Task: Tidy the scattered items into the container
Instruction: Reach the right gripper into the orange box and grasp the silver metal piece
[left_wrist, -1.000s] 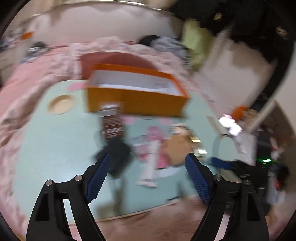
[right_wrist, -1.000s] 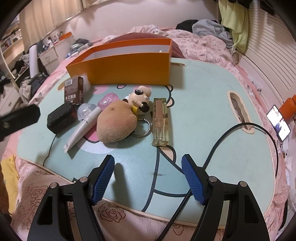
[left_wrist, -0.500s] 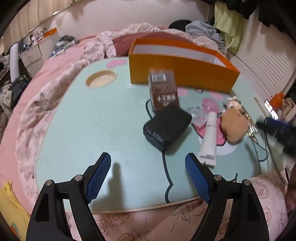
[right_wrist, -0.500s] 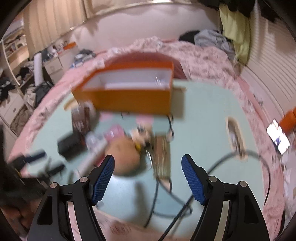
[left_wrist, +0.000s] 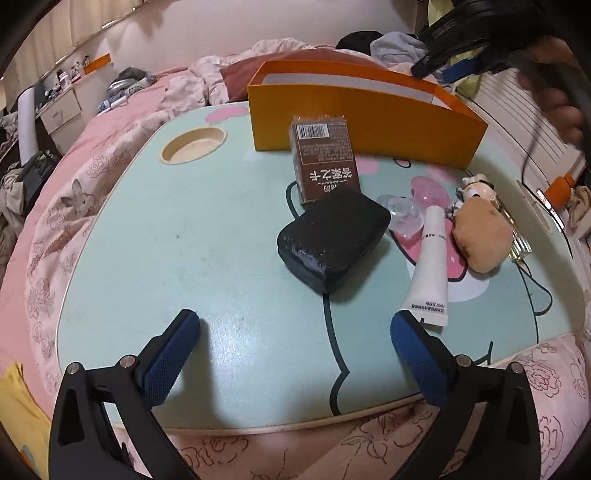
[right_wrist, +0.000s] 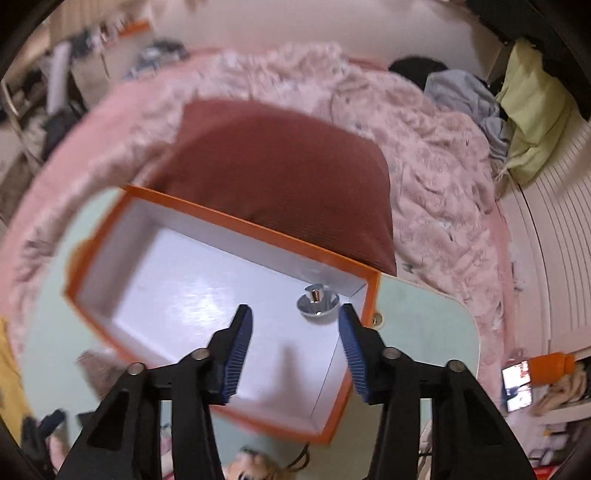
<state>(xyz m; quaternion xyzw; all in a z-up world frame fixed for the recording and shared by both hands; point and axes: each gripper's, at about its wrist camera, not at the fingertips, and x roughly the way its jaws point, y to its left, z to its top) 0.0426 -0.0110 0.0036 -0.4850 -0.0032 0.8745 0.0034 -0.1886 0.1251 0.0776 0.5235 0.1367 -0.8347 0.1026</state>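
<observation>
Tidying barely begun: only silver knob (right_wrist: 317, 301) seen in orange box (right_wrist: 236, 225); black case (left_wrist: 332, 242), brown packet (left_wrist: 327, 166), white tube (left_wrist: 430, 262), plush keychain (left_wrist: 480, 236) left on counter (left_wrist: 184, 240). Left hand-held gripper (left_wrist: 295, 332) widening, empty; right hand-held gripper (right_wrist: 295, 336) narrowing, nothing between jaws.

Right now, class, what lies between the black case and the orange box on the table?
In the left wrist view, a brown packet lies between the black case and the orange box, its far end against the box wall.
</observation>
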